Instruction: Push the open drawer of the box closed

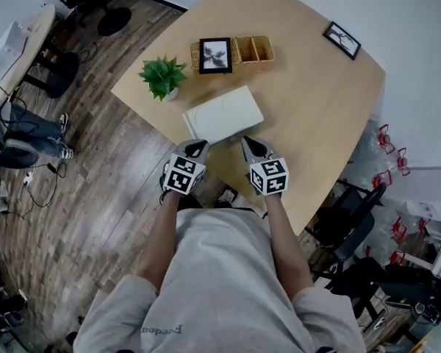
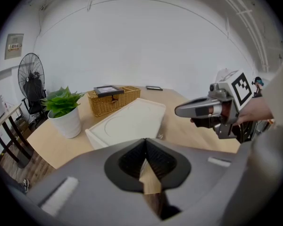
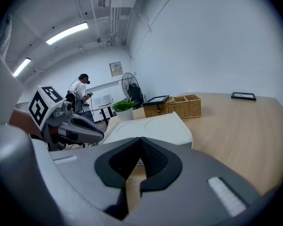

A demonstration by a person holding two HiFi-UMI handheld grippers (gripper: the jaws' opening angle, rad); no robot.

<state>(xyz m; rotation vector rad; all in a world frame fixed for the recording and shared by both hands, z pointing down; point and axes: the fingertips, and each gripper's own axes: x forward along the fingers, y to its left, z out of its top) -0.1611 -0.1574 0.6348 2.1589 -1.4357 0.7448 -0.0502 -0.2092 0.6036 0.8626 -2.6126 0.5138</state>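
Observation:
A flat white box (image 1: pixel 222 115) lies on the wooden table (image 1: pixel 316 116), its near side turned toward me. A small knob (image 2: pixel 159 136) shows low on that side; how far the drawer stands out I cannot tell. My left gripper (image 1: pixel 198 146) hovers just short of the box's near left corner, jaws shut and empty. Level with it, my right gripper (image 1: pixel 248 142) sits at the near right corner, also shut and empty. In the left gripper view the box (image 2: pixel 129 121) lies right ahead of the jaws (image 2: pixel 145 145). The right gripper view shows it (image 3: pixel 151 126) the same way.
A potted green plant (image 1: pixel 162 76) stands left of the box. Behind it sits a wicker basket (image 1: pixel 251 50) with a picture frame (image 1: pixel 214 55) on top. Another frame (image 1: pixel 342 40) lies far right. Chairs and a person (image 3: pixel 82 94) are off the table.

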